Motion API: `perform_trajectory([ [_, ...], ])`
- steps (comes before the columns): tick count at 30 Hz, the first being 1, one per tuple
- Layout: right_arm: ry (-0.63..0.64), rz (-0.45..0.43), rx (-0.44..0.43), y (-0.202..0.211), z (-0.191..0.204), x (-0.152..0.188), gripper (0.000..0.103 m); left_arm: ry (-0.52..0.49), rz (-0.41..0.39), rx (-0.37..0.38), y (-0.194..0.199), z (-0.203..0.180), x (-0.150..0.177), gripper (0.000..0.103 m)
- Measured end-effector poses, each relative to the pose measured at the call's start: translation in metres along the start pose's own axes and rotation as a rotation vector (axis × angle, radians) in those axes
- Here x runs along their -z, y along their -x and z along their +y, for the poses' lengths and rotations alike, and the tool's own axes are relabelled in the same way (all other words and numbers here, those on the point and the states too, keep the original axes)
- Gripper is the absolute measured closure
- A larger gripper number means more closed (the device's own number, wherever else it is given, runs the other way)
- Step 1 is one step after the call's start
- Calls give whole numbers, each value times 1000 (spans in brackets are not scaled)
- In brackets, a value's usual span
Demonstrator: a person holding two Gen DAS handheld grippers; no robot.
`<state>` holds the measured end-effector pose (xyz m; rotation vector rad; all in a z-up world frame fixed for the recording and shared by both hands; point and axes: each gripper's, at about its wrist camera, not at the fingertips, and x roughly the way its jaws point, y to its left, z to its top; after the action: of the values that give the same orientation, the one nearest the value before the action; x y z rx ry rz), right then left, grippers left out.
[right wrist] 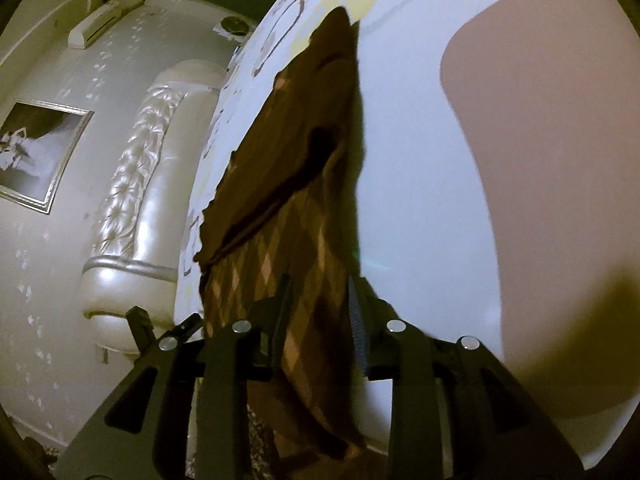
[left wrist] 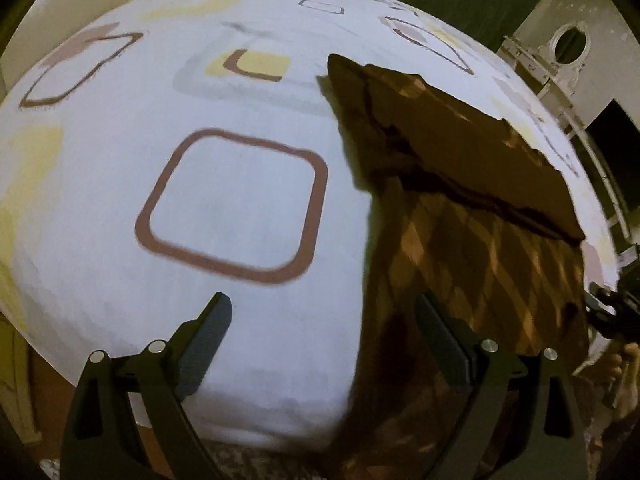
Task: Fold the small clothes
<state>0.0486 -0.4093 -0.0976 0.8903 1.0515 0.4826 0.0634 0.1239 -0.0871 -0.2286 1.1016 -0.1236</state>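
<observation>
A brown garment with a tan diamond pattern [left wrist: 472,248] lies on the bed, one part folded over on top, its near end hanging over the bed's edge. My left gripper [left wrist: 324,320] is open above the bed's near edge; its right finger is over the garment's left border. In the right wrist view the garment [right wrist: 288,200] runs away along the bed. My right gripper [right wrist: 320,300] straddles the garment's near part, its fingers partly closed with the cloth between them; whether they pinch it is unclear.
The bed sheet [left wrist: 240,200] is white with brown and yellow rounded squares. A padded cream headboard [right wrist: 136,208] and a framed picture [right wrist: 40,152] stand to the left in the right wrist view. A cabinet [left wrist: 560,52] stands beyond the bed at the right.
</observation>
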Motion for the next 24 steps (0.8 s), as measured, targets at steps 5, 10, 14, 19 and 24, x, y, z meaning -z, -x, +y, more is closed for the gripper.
perform_trajectory([
  [5,32,41,-32,-4,9,8,65,-23,1,40,3,-4,8,11],
  [10,55,95,-75,-13,16,19,65,-34,8,117,-1,-10,12,11],
  [14,36,108,-119,-14,17,19,65,-50,23,182,1,-13,14,13],
  [19,4,117,-180,-13,10,17,65,-77,62,249,1,-21,19,13],
  [24,20,132,-188,-12,9,17,65,-108,116,330,3,-26,32,13],
])
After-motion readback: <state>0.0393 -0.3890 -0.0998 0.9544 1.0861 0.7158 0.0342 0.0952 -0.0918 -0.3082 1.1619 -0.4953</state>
